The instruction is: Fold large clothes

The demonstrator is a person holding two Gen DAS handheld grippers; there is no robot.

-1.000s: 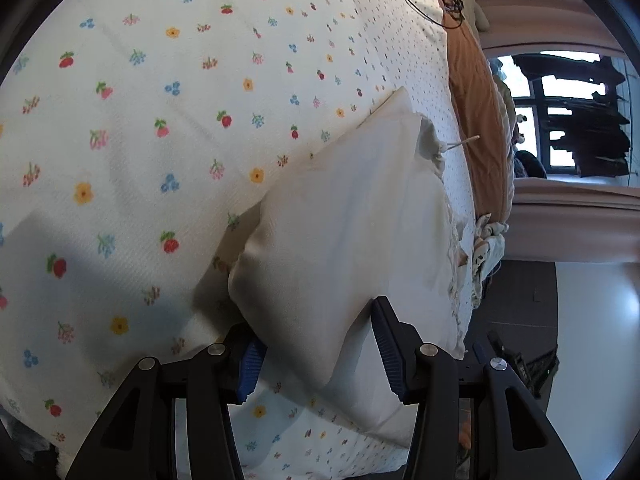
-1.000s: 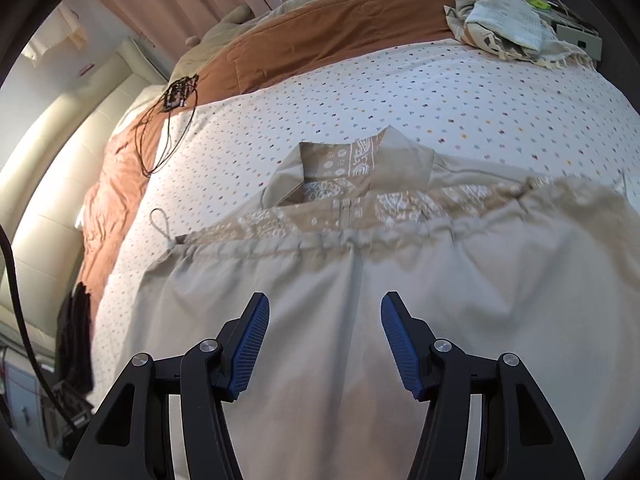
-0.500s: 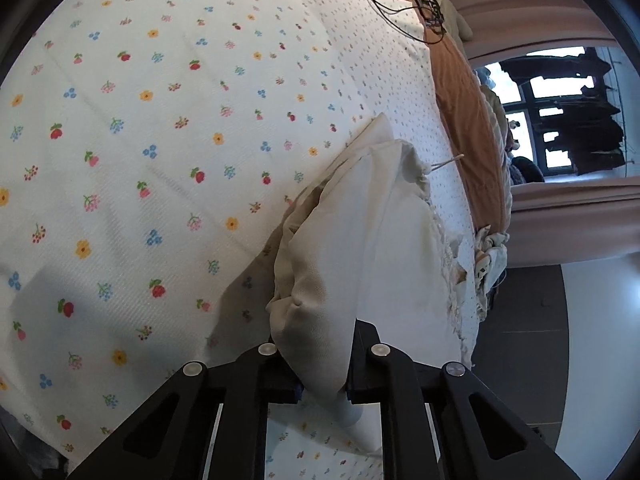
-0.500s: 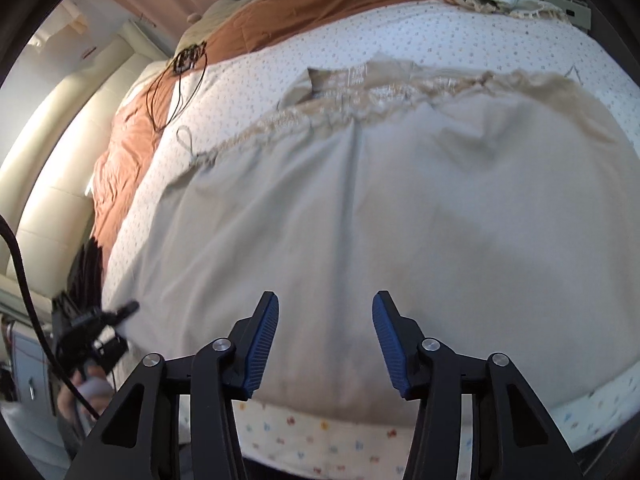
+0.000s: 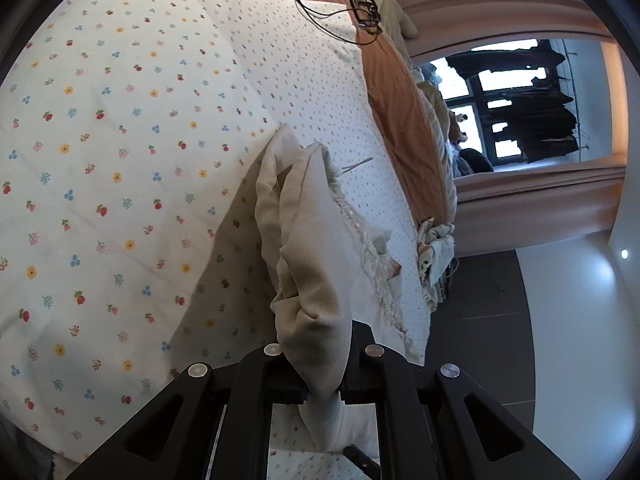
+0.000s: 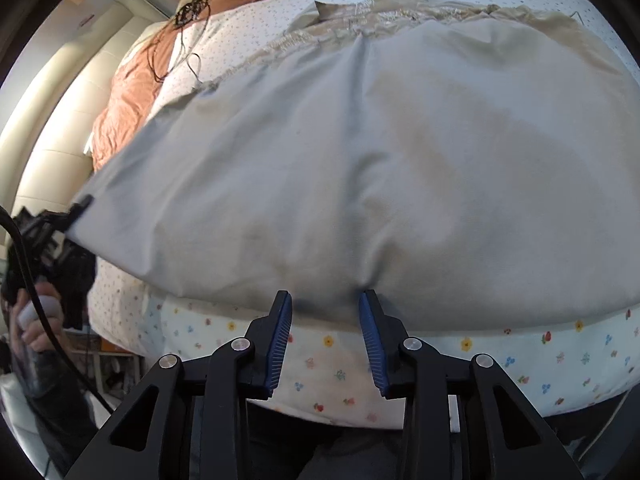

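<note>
A large beige garment [image 6: 400, 160] lies spread on the floral sheet [image 6: 440, 360], its lace-trimmed top at the far side. In the left wrist view my left gripper [image 5: 324, 346] is shut on a bunched corner of the garment [image 5: 308, 240] and holds it off the sheet [image 5: 120, 200]. The right wrist view shows that same gripper [image 6: 76, 208] at the far left with the corner raised. My right gripper [image 6: 324, 308] points down at the near hem. Its jaws are closing with the hem's edge between the blue pads [image 6: 280, 332], which stand apart from the cloth.
An orange blanket [image 5: 400, 100] with a black cable [image 5: 332, 4] on it covers the far part of the bed. A small heap of clothes [image 5: 436, 248] hangs at the bed's edge beside a dark floor. A person's hand [image 6: 36, 312] grips the left tool.
My left gripper has shut on the garment's corner and lifted it off the sheet. My right gripper has drawn back and down from the waistband to the near hem while its jaws narrowed.
</note>
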